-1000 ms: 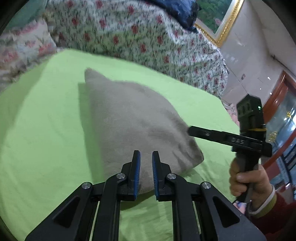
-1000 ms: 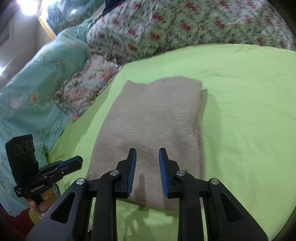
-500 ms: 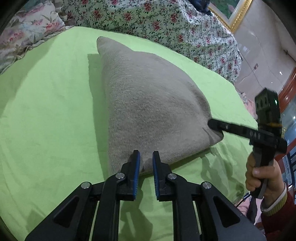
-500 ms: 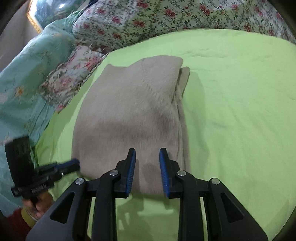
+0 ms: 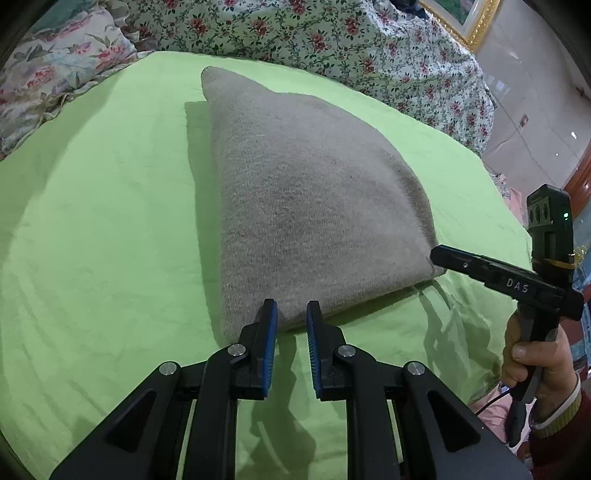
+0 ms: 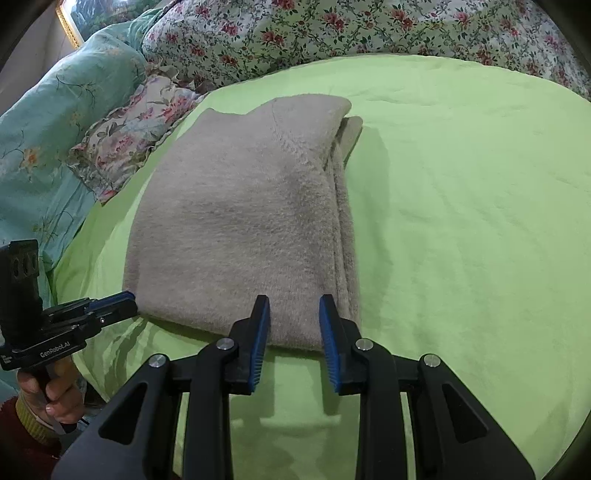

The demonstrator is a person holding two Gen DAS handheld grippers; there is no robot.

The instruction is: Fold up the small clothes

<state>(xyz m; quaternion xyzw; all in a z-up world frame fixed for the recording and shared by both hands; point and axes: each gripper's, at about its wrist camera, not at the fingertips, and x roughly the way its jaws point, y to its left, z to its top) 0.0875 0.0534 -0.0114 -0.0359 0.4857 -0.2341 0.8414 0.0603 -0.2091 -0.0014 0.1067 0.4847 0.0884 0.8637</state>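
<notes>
Left wrist view: grey garment [image 5: 310, 206], folded, flat on green bed [image 5: 103, 221]. Left claw [image 5: 291, 314] at its near edge, jaws slightly apart, gripping nothing. Right claw [image 5: 439, 254] touches the garment's right corner; state cannot be told here.

Right wrist view: garment [image 6: 243, 221] mid-bed. Right claw [image 6: 293, 306] over near edge, open, empty. Left claw [image 6: 127, 297] beside near-left corner. Floral bedding [image 6: 332, 33] behind.

Framed picture [image 5: 458, 14] cut off at top edge.
</notes>
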